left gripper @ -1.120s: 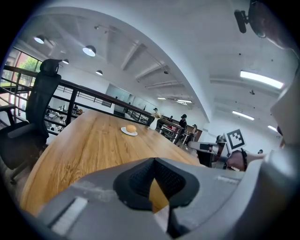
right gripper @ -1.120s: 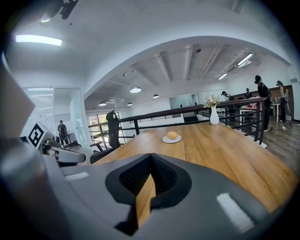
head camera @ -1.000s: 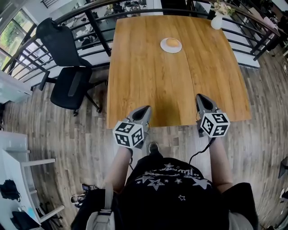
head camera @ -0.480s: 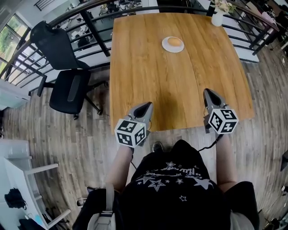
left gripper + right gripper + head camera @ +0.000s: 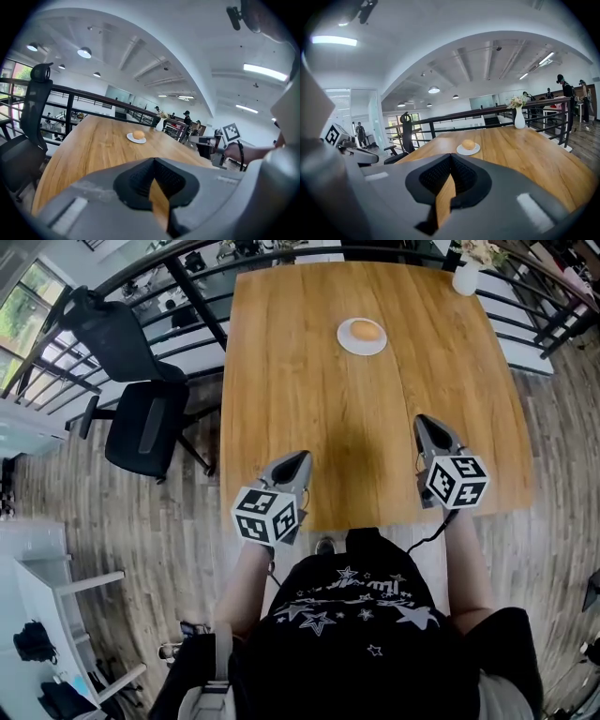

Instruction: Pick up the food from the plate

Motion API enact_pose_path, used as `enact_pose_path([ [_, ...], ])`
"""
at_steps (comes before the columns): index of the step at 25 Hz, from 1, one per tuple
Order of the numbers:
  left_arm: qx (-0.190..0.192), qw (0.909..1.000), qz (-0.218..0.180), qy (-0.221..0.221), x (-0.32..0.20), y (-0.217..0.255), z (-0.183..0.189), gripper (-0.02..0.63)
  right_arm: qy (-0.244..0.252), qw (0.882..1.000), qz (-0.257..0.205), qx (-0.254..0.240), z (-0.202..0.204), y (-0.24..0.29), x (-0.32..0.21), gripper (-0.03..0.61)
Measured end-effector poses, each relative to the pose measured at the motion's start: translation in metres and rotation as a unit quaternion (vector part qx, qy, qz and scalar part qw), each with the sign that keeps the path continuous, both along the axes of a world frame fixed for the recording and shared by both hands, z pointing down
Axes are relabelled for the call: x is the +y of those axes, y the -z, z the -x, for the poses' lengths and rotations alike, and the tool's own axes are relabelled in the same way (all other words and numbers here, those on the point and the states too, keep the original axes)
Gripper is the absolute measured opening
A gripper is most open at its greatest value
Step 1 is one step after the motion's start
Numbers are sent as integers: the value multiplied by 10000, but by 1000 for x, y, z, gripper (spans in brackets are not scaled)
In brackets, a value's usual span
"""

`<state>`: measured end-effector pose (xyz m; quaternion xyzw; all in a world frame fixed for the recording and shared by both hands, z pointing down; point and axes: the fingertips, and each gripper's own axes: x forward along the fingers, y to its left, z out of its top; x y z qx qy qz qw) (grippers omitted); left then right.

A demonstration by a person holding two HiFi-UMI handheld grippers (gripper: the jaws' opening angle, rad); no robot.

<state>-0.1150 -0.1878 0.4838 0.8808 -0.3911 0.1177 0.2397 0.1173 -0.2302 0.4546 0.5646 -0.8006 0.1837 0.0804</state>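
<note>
Bun (image 5: 367, 331) on plate (image 5: 345, 342): small, far | left gripper (image 5: 301, 459), right gripper (image 5: 422, 421): fingers (image 5: 291, 472) pressed together, empty | vase (image 5: 466, 279) cropped

The head view looks steeply down over the counter (image 5: 309, 409). Both gripper views face low across it from its near edge, sharing the far plate (image 5: 343, 337).

2 grippers: L gripper (image 5: 301, 458), R gripper (image 5: 423, 421). Ahead of both: 1 table (image 5: 309, 381), 1 plate (image 5: 346, 342), 1 bun (image 5: 367, 331), 1 vase (image 5: 466, 279). Left of L gripper: 1 chair (image 5: 141, 423).
</note>
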Motion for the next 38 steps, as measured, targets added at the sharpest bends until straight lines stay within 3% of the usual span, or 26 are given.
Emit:
enact_pose_path([
  [12, -124, 9998, -128, 114, -103, 19, -53, 2, 366, 9992, -99, -85, -44, 17, -127, 2],
  [23, -235, 9992, -42, 320, -177, 10, -74, 2, 685, 9973, 261, -21, -62, -13, -225, 3],
  [33, -326, 9979, 156, 530, -226, -11, -71, 2, 1355, 9886, 654, 96, -27, -57, -283, 158],
  [38, -316, 9971, 350, 594, -233, -31, -68, 2, 1585, 9826, 918, 321, -8, -95, -303, 272],
])
